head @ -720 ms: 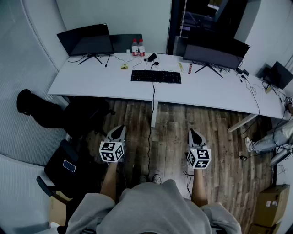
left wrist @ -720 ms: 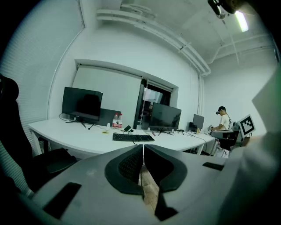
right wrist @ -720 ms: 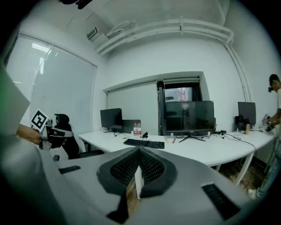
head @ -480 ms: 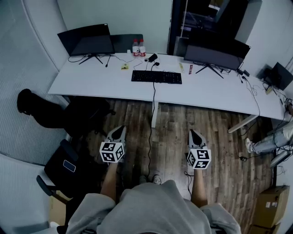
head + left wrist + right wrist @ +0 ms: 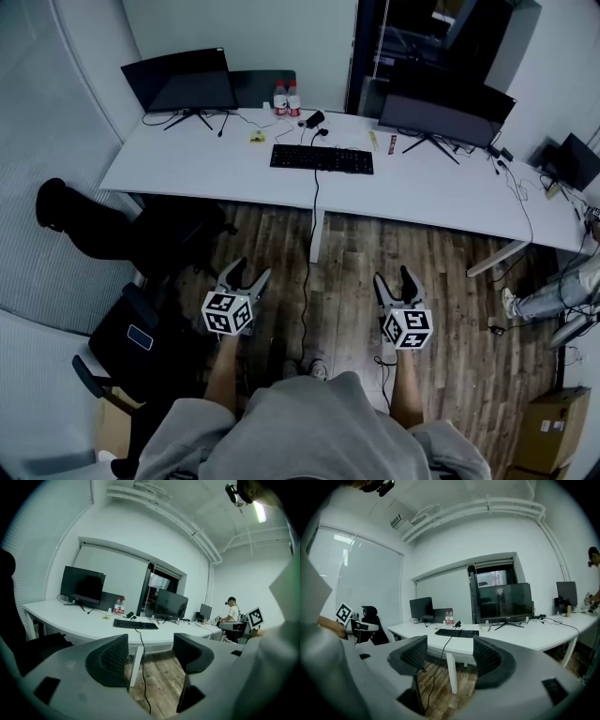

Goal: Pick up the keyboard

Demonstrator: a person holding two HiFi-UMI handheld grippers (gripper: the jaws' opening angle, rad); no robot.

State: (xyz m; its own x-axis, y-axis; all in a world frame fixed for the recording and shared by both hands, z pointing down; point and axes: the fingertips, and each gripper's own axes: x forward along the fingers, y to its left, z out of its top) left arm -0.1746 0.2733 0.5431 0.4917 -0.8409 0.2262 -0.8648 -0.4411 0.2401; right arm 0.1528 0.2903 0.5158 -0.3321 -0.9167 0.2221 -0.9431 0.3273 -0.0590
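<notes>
lying flat, keyboard [image 5: 322,158] long axis left-right along desk [image 5: 187,164]

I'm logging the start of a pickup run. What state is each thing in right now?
left gripper: open, empty, short of the desk.
right gripper: open, empty.
keyboard: flat on the desk, untouched, cable running off the edge.
left monitor: screen dark.
right monitor: screen dark.
two bottles: upright.
</notes>
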